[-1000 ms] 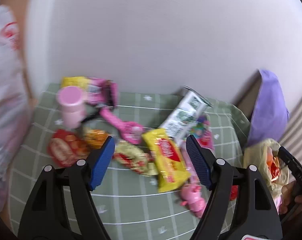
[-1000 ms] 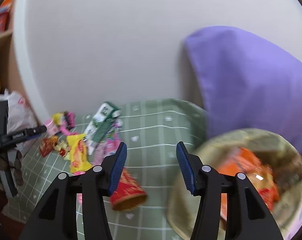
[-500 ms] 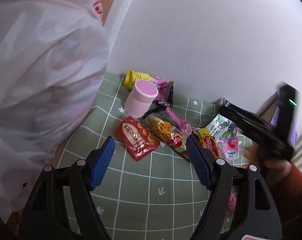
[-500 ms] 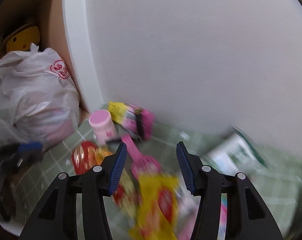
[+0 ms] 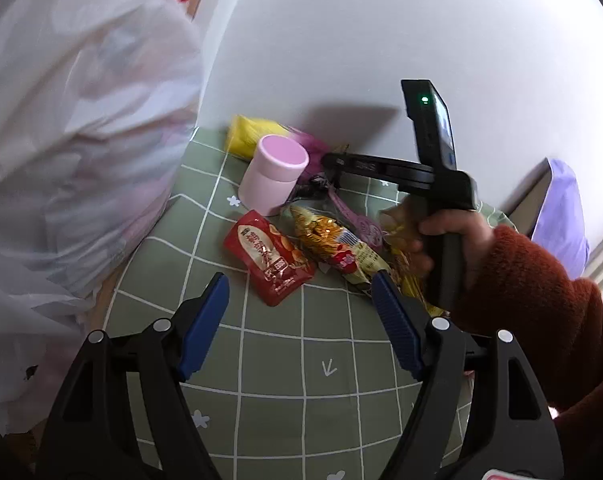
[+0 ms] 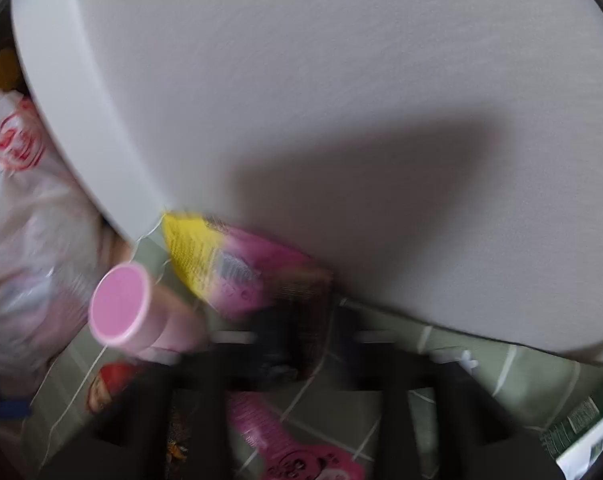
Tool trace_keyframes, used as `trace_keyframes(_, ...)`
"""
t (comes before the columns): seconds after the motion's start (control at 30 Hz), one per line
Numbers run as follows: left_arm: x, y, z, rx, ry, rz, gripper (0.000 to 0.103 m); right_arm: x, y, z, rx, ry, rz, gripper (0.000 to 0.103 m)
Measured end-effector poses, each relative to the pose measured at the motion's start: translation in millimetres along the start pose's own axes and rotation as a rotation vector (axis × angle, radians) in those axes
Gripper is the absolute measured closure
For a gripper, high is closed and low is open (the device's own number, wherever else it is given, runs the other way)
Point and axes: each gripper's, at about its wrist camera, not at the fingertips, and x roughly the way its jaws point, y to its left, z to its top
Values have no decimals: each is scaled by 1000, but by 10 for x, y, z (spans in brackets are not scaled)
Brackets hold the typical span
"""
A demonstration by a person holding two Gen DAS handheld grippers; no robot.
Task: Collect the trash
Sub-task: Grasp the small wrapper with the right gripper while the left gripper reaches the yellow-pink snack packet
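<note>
Since the earlier frame, the right tongs (image 5: 333,162) had swept in from the purple cushion (image 5: 561,216) to the trash by the wall and were closing on the dark end of the yellow-pink wrapper (image 6: 229,268), just beside the pink cup (image 5: 275,176). Left tongs (image 5: 301,316) hung apart, empty, over the green checked counter (image 5: 301,368), near the red packet (image 5: 269,256) and the white plastic bag (image 5: 69,128).

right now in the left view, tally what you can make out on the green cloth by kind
snack packets: 3, red, gold, yellow and pink
pink tub: 1
pink scoop: 1
total: 5, more may hide behind the hand
</note>
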Motion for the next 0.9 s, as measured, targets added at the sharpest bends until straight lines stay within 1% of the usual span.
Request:
trace_keyframes(0.1, 32, 57, 38, -38, -2, -9, 33, -203, 23, -19, 7, -9, 15, 90)
trace_keyframes(0.27, 56, 44, 153, -51, -27, -31, 33, -777, 70, -193, -8, -40, 14, 91)
trace_keyframes(0.37, 127, -22, 270, -40, -33, -48, 33, -1173, -12, -405, 9, -71, -36, 90)
trace_keyframes(0.4, 155, -44, 302, -36, -34, -53, 33, -1228, -31, -432, 17, -77, -53, 90)
trace_keyframes(0.47, 250, -108, 390, -15, -34, -60, 33, -1411, -178, -517, 34, -93, -112, 90)
trace_keyframes(0.57, 373, -174, 517, 12, -55, -42, 33, -1618, -293, -690, 72, -105, -146, 91)
trace_keyframes(0.63, 512, -207, 671, 35, -69, -15, 33, -1765, -417, -775, 94, -112, -162, 91)
trace_keyframes(0.77, 756, -216, 927, 69, -63, 44, 33, -1842, -548, -930, 112, -118, -157, 90)
trace_keyframes(0.9, 929, -241, 1087, 112, -59, 88, 33, -1926, -541, -1081, 107, -117, -153, 91)
